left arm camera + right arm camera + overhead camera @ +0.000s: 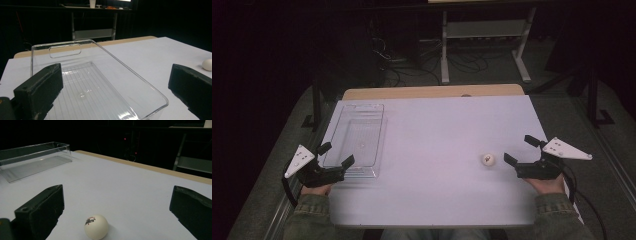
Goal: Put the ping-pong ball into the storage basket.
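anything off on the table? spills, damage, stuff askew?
Nothing stands out. The clear tray sits upright and empty at the table's left, roughly square to its edge. The white ball rests on the table, just ahead of the open right gripper. No spills or visible damage.

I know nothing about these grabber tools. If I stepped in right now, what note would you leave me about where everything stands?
Left gripper: open, holding nothing, at the near end of the clear tray.
Right gripper: open, holding nothing, just right of the white ball, jaws pointing at it.
Ball: loose on the white table, right of centre, apart from the tray.
Tray: has nothing in it, on the table's left side.
Done: nothing yet.
Left: probably grip the ball with the right gripper and put it in the tray.
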Motion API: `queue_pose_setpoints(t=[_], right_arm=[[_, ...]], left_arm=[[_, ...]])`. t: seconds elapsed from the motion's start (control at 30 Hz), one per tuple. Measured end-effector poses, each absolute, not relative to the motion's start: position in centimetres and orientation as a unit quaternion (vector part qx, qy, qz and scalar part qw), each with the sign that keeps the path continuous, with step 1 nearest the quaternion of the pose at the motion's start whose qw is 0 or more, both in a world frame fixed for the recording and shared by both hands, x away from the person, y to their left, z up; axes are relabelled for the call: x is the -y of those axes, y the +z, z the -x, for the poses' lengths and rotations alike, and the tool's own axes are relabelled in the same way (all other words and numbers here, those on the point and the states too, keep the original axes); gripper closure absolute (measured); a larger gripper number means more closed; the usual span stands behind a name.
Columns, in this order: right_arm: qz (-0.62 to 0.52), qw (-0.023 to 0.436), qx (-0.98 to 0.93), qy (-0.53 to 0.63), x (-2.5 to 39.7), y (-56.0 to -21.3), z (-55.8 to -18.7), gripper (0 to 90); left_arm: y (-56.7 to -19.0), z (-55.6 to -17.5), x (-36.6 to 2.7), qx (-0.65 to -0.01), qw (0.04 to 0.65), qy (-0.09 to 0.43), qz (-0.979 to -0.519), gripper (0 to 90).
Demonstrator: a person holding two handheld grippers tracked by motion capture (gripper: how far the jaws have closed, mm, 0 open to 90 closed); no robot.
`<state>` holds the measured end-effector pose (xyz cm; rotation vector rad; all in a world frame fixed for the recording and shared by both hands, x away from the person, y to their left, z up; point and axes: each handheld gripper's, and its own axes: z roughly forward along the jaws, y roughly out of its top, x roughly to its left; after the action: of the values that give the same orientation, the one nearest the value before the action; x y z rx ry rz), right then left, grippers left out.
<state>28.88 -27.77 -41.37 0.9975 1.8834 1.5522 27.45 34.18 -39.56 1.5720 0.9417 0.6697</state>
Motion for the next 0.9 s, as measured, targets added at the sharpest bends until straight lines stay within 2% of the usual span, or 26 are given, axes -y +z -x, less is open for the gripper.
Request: queue_pose_setpoints(t=[0.6, 0.9], right_arm=[[-0.367, 0.255, -0.691, 0.568, 28.1, -41.3, -28.6, 0.0], [-0.364, 0.256, -0.692, 0.568, 28.0, -41.3, -28.5, 0.0]], left_arm=[[-39.1, -28.1, -32.9, -0.385, 0.541, 0.271, -0.697, 0.0], [-37.3, -28.5, -31.9, -0.363, 0.530, 0.272, -0.717, 0.0]])
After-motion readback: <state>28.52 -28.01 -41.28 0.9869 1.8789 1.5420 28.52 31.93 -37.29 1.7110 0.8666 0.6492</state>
